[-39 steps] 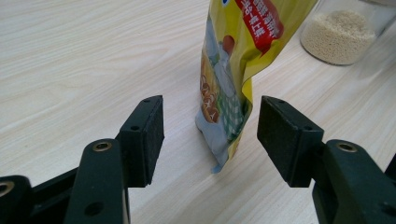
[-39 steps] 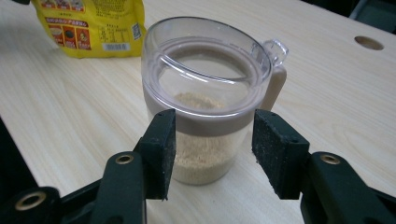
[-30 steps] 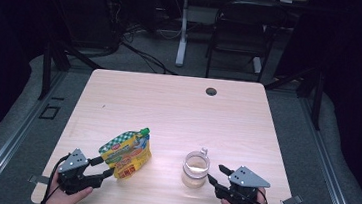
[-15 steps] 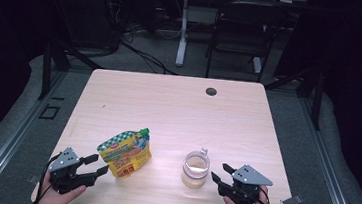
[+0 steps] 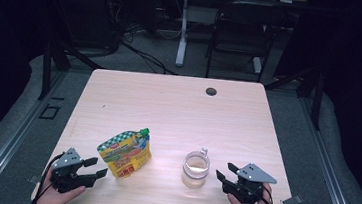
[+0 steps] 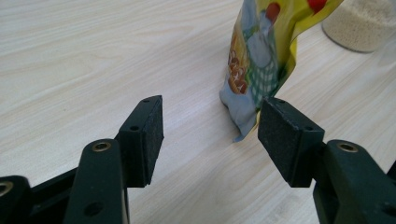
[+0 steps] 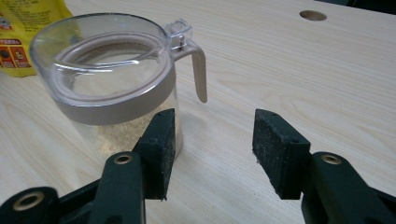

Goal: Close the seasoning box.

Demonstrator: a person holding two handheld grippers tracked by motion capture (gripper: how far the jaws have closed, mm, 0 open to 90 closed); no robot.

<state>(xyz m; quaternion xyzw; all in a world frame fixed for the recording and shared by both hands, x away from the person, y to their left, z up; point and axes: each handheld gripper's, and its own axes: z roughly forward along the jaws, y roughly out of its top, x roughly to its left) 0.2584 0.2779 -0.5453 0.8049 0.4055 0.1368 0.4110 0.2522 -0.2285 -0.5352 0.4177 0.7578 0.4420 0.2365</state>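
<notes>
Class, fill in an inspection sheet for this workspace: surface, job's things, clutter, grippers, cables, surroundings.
Surface: pale wooden table, bare apart from the job's things; round grommet hole at far edge.
Job's things: yellow printed spouted pouch; clear lidded jar with beige handle, holding pale grains.
Clutter: nothing seen.
Grippers: left hand-held gripper open near pouch; right hand-held gripper open beside jar.
Cables: dark cables on floor.
Surroundings: black chair, dim room.
</notes>
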